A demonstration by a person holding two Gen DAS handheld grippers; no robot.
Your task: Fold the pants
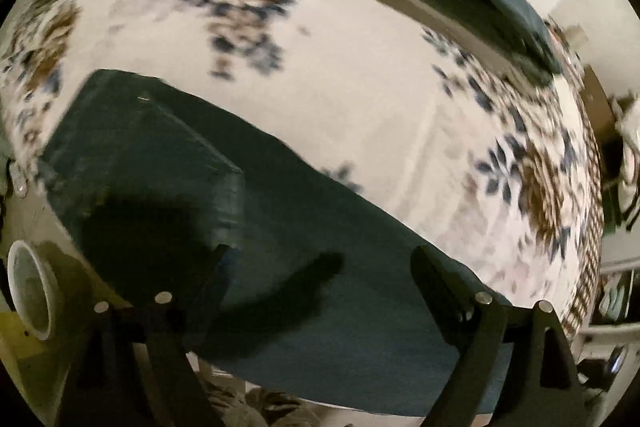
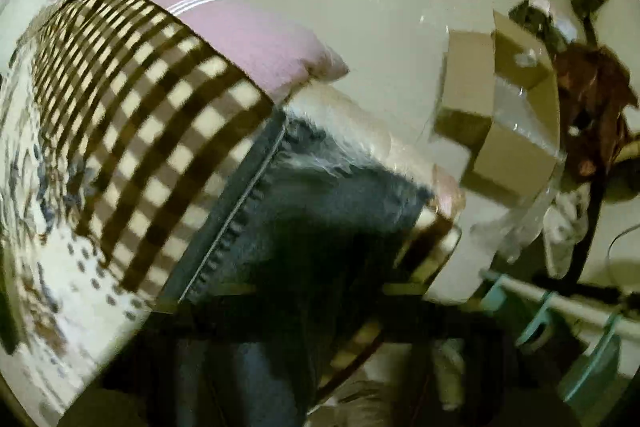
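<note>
Floral bedspread covers the bed. Dark pants lie part-folded across its near edge. Left gripper above them, jaws wide apart, empty. Right gripper: jaws together, denim beneath; grip unclear. No legible writing.

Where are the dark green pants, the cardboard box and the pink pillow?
dark green pants [image 1: 304,267], left wrist view, flat middle of the cloth.
cardboard box [image 2: 516,143], right wrist view, its brown side.
pink pillow [image 2: 256,35], right wrist view, its top face.
</note>
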